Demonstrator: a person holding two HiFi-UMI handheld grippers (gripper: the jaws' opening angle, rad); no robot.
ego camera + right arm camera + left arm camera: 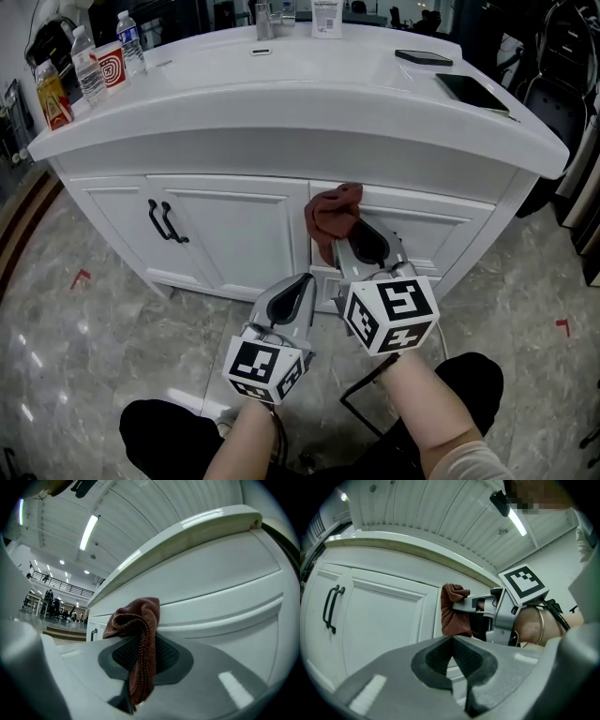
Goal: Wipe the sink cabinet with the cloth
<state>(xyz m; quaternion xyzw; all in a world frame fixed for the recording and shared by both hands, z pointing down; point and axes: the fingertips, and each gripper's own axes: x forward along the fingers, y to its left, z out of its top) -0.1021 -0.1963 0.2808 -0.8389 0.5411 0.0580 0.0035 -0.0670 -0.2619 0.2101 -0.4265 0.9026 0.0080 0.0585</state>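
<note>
The white sink cabinet [234, 225] stands in front of me under a white basin top. A reddish-brown cloth [335, 217] is pressed against the cabinet front just right of the doors, at the top drawer panel [220, 597]. My right gripper [361, 246] is shut on the cloth [140, 639], which bunches above the jaws and hangs down between them. My left gripper [298, 292] hangs lower and to the left, shut with nothing in it [452, 660]. From the left gripper view the cloth [453, 611] and the right gripper [480, 604] show against the cabinet.
Two black handles [165, 223] sit on the left doors. On the top stand water bottles [88, 64], a red box [112, 66], a faucet [263, 19], a phone [424, 57] and a tablet [472, 91]. Grey marble floor [84, 328] lies around my knees.
</note>
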